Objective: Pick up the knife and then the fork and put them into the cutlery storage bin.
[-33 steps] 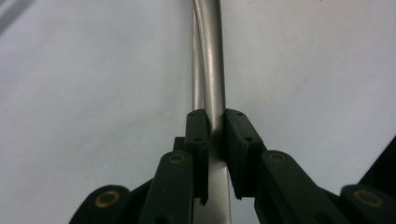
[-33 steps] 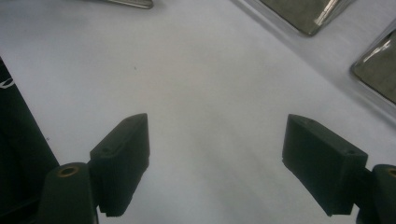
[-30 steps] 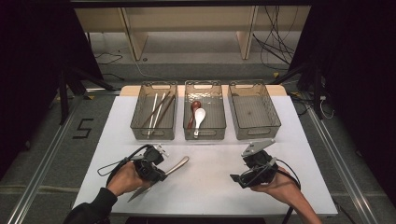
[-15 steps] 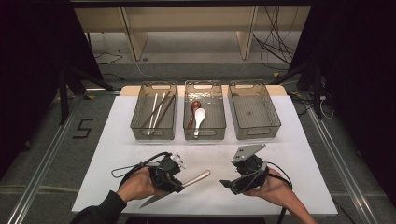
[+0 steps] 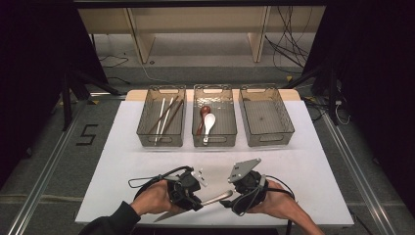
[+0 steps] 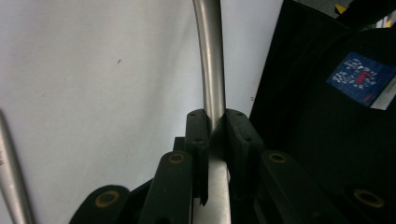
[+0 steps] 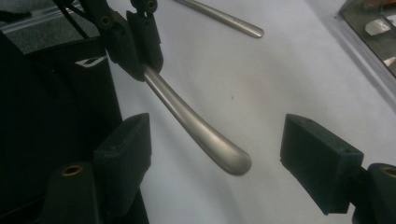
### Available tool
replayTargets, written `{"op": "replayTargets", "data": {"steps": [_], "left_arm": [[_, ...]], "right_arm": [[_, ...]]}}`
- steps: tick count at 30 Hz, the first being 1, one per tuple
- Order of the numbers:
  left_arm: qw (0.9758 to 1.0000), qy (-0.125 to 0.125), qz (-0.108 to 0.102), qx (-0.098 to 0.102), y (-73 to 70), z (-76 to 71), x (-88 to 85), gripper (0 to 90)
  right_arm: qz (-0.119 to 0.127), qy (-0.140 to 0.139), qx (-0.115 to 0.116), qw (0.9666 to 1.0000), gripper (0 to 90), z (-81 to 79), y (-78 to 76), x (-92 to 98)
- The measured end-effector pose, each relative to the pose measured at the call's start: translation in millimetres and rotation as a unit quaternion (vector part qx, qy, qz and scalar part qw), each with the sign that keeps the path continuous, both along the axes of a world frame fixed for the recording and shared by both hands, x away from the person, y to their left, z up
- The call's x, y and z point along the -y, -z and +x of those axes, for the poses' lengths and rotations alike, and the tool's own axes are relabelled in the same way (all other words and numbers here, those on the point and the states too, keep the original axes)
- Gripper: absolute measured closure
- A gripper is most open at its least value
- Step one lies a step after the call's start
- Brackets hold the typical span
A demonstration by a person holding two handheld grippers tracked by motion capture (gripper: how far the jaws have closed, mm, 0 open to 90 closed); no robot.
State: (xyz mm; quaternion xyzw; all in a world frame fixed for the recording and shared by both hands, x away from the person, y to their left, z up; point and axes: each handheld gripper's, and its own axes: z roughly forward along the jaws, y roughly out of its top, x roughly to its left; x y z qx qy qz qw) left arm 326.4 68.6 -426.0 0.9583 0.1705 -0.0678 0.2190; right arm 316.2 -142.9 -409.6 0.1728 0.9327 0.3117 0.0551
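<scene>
- both hands have slid in toward the middle of the table since a second ago; the left gripper is clamped on the metal utensil, and its handle end now pokes between the right gripper's wide-open jaws, not pinched yet
- looks like a hand-over, so the right one should close next, I'd guess
- the utensil hangs near the front edge, well apart from the trays
- left tray has chopsticks; middle tray holds two spoons; right tray is bare
- another metal piece lies on the table beyond; nothing blocks the swap
</scene>
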Motion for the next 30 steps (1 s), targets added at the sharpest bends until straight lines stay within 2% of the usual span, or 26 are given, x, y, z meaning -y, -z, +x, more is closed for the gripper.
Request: {"op": "replayTargets", "data": {"steps": [11, 15, 16, 30], "left_arm": [[0.9997, 0.020, -0.011, 0.000, -6.0, -1.9, 7.9, 79.3], [0.9995, 0.028, -0.014, -0.004, -7.9, -2.5, 9.8, 79.3], [0.9994, 0.030, -0.014, -0.006, -8.3, -2.4, 10.2, 79.3], [0.9985, 0.047, -0.019, -0.021, -9.9, -1.2, 14.1, 79.3]], "right_arm": [[-0.021, -0.031, -0.002, 0.9993, 31.0, -4.5, 7.5, -8.2], [-0.029, -0.042, 0.010, 0.9987, 34.9, -4.9, 9.4, -10.2], [-0.031, -0.042, 0.006, 0.9986, 35.6, -6.2, 9.6, -10.9], [-0.064, -0.079, 0.028, 0.9944, 48.7, -12.9, 16.8, -19.2]]}}
